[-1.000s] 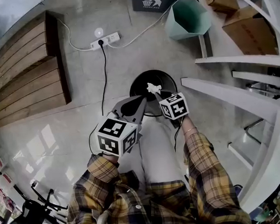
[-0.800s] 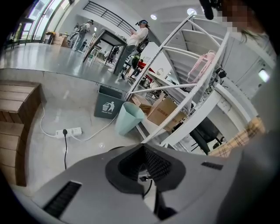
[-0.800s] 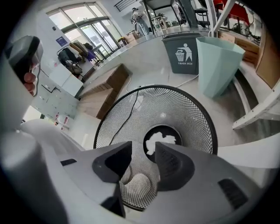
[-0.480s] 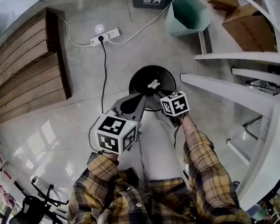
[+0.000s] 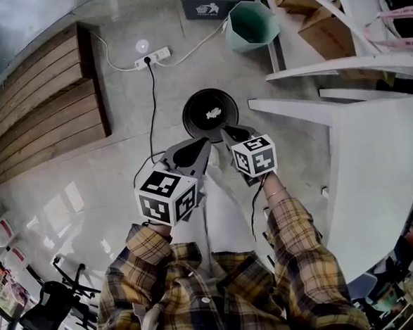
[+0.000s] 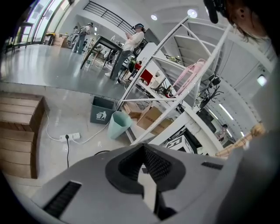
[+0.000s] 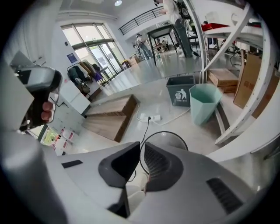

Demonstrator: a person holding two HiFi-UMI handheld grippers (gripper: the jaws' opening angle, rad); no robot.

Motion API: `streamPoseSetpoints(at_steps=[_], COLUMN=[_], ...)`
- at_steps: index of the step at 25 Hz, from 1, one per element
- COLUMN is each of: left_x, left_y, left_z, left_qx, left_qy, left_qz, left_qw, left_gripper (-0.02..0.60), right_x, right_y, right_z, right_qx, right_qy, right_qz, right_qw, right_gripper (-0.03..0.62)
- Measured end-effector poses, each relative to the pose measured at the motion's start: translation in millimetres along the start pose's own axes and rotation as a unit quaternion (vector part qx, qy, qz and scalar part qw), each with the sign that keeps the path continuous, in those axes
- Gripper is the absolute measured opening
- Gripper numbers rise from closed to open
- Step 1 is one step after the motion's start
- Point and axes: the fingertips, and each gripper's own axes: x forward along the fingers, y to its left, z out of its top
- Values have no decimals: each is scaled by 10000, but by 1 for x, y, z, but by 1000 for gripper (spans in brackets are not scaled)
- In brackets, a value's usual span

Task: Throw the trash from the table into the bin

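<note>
Grey floor (image 5: 128, 106); trash (image 5: 213, 114) in bin (image 5: 190, 117)

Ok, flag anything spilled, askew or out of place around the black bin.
Nothing stands out. The white scrap lies inside the black bin, with nothing spilled on the floor around it. The only untidy bit is the power strip, whose cables trail loose across the floor.

Glossy grey floor (image 5: 68, 206); wooden platform (image 5: 40, 102) left of the left tool (image 5: 195, 149), white shelving (image 5: 341, 67) right of the right tool (image 5: 234, 132).
</note>
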Motion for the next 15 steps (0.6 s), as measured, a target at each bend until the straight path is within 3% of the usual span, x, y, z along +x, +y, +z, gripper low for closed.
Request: streamPoseSetpoints(at_steps=[8,15], left_x=[-67,-96], left_y=[-93,-183], left_z=[80,160], left_qx=[401,1016], left_qy=[-299,-779], left_qz=[-195,-694], left_qw=[9986,9893], left_gripper=[5,5], right_x=[-156,-305], right_y=[65,89], right_z=[89,169], right_qx=[-26,-190], right_qy=[-1088,-2495], right_qz=[-17,-321], right_qw=[9941,9676], right_gripper=[11,0])
